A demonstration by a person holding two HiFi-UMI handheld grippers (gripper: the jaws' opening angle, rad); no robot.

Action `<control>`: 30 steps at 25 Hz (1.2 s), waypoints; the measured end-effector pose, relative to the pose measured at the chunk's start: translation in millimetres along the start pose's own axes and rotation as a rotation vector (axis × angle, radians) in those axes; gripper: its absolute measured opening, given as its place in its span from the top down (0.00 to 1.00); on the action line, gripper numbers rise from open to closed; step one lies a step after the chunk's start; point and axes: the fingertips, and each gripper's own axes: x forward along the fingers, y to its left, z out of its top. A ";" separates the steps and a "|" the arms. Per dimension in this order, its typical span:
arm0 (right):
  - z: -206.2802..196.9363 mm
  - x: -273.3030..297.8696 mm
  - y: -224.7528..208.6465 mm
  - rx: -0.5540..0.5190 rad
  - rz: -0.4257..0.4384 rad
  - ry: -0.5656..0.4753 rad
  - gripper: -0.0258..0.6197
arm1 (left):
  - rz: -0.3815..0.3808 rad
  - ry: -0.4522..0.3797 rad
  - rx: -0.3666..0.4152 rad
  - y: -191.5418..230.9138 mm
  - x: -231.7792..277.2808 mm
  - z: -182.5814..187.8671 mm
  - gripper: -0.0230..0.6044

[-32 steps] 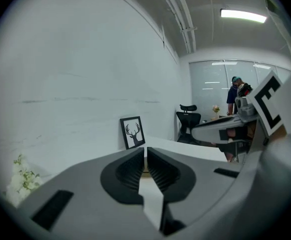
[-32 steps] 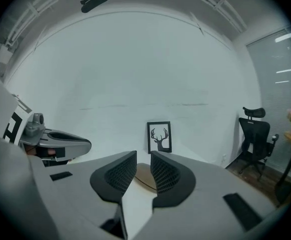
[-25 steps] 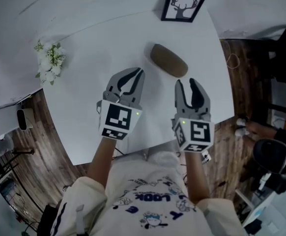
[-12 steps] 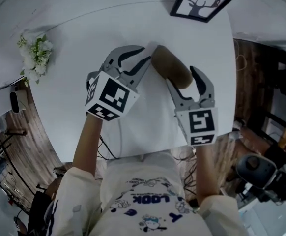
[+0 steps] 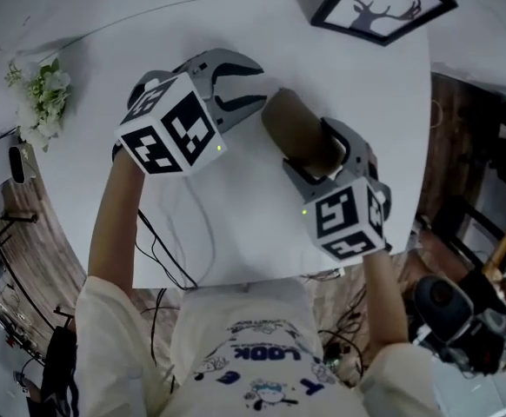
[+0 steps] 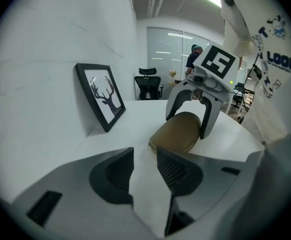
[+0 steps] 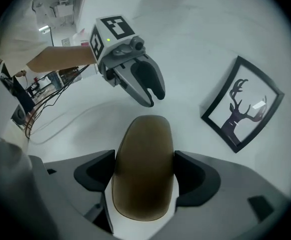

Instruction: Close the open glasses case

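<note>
A brown oval glasses case [image 5: 295,127] lies on the white table [image 5: 236,215], its lid down as far as I can see. My right gripper [image 5: 322,153] points steeply down over the case's near end. Its jaws have just been opening and now straddle the case [image 7: 145,169], one pad close at each side, with no squeeze visible. My left gripper [image 5: 258,87] hovers at the case's far left end. Its jaws have also just been opening, with only bare table between the tips [image 6: 145,159]. The case [image 6: 178,134] lies just beyond them.
A black-framed deer picture [image 5: 383,3] leans at the table's far side. White flowers [image 5: 40,94] sit at the far left. Cables [image 5: 175,233] trail over the table's near edge. Wooden floor and office chairs lie to the right.
Both grippers have gone forward and down to the case, rolling as they went. Their jaws stand wider than before. The right one now straddles the case.
</note>
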 end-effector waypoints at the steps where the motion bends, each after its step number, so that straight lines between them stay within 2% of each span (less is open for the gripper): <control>1: 1.0 -0.1 -0.6 0.003 0.006 -0.005 0.43 | -0.033 0.013 0.024 -0.9 3.8 -1.7 0.76; 4: 3.8 -3.5 -1.5 -0.030 0.050 -0.020 0.43 | -0.109 0.059 0.100 -5.3 13.8 -9.4 0.76; 8: -3.6 -12.6 -4.5 -0.232 0.152 0.007 0.43 | -0.169 0.084 0.156 -16.1 24.0 -16.7 0.75; 10: -6.8 -13.8 -8.3 -0.285 0.180 0.006 0.43 | -0.201 0.100 0.186 -24.6 29.0 -19.8 0.75; 13: -7.1 -14.2 -10.6 -0.328 0.202 -0.012 0.43 | -0.206 0.123 0.240 -31.3 35.0 -21.3 0.75; 19: -8.7 -14.4 -12.7 -0.362 0.216 -0.013 0.43 | -0.232 0.116 0.249 -29.8 38.3 -18.4 0.76; 22: -9.4 -13.9 -14.7 -0.402 0.232 -0.003 0.43 | -0.233 0.127 0.288 -29.4 38.8 -17.5 0.76; 26: -12.6 -14.0 -21.8 -0.513 0.264 0.029 0.43 | -0.265 0.128 0.347 -35.2 41.5 -14.9 0.75; 30: -16.3 -14.3 -29.4 -0.638 0.302 0.054 0.43 | -0.294 0.120 0.374 -42.5 44.2 -12.6 0.77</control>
